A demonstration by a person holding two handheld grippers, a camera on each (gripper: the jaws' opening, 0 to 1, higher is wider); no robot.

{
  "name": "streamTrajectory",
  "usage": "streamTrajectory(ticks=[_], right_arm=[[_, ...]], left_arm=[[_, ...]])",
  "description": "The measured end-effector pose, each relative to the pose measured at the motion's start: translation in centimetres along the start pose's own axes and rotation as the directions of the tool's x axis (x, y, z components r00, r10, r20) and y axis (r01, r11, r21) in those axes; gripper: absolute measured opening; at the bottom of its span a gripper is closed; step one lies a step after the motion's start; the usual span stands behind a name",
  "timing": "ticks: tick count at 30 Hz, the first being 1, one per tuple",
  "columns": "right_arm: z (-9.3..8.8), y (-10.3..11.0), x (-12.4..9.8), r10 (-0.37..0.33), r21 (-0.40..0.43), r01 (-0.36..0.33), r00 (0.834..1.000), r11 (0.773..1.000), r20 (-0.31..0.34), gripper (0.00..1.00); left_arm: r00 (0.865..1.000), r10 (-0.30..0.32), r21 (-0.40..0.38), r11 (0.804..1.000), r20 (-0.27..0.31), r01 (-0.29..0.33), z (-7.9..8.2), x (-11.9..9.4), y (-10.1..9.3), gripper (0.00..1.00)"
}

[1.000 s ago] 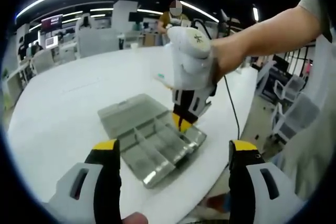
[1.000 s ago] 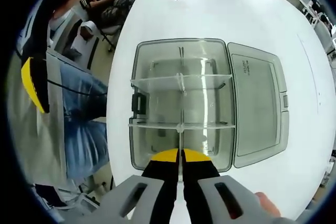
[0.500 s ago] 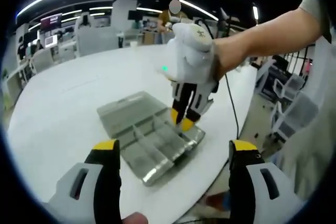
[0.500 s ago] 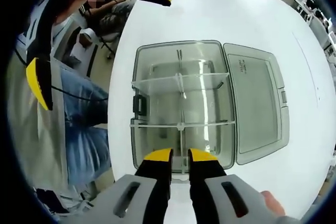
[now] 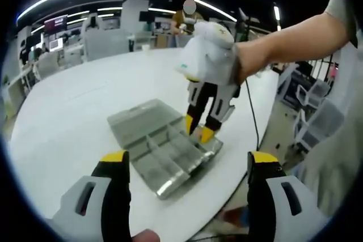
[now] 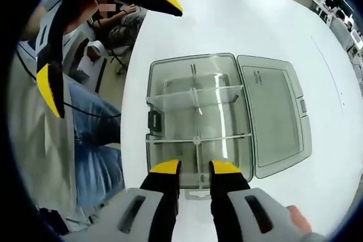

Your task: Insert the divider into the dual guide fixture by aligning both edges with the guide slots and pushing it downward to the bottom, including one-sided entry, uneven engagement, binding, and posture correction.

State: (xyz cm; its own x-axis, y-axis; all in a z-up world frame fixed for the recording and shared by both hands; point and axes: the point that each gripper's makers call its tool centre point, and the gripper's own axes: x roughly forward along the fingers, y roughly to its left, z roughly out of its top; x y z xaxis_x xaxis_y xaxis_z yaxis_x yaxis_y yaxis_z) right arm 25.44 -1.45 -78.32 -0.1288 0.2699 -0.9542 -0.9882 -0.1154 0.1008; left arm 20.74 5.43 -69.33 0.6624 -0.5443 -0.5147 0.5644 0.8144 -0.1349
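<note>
Our right claw (image 6: pixel 194 168) hangs just above the near wall of the clear box (image 6: pixel 198 123), its yellow-tipped jaws parted a little and holding nothing. Straight ahead of it, between the jaws' line and the far wall, the long divider (image 6: pixel 195 118) runs down the middle of the box, standing in its guide slots and crossed by two clear cross dividers; we cannot tell whether it sits fully at the bottom. The open lid (image 6: pixel 274 114) lies flat to the right of the claw on the white counter (image 6: pixel 238 21). Our left claw (image 5: pixel 187 165) is held wide and empty, well back from the box, and it looks toward the right claw over the box's far edge. We judge the insertion step nearly finished, with the divider released. The next move calls for checking both ends for even seating and, if one rides high, pressing it down squarely.
</note>
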Motion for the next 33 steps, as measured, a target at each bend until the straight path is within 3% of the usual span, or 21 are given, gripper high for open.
streamTrajectory(ticks=[15,25,33], right_arm=[[1.3,0.4,-1.4,-0.011,0.029,0.007,0.989,1.000,0.149,0.32],[1.5,0.6,-2.0,-0.023,0.044,0.014,0.972,0.999,0.235,0.41],[2.2,0.7,-3.3,-0.059,0.074,0.036,0.945,0.997,0.323,0.44]], left_arm=[[0.999,0.038,-0.027,0.999,-0.014,-0.038,-0.1,-1.4,1.4,0.84],[0.998,0.061,-0.052,0.997,-0.025,-0.062,-0.3,-2.6,2.7,0.83],[0.996,0.086,-0.075,0.993,-0.034,-0.088,-0.5,-3.1,4.1,0.82]])
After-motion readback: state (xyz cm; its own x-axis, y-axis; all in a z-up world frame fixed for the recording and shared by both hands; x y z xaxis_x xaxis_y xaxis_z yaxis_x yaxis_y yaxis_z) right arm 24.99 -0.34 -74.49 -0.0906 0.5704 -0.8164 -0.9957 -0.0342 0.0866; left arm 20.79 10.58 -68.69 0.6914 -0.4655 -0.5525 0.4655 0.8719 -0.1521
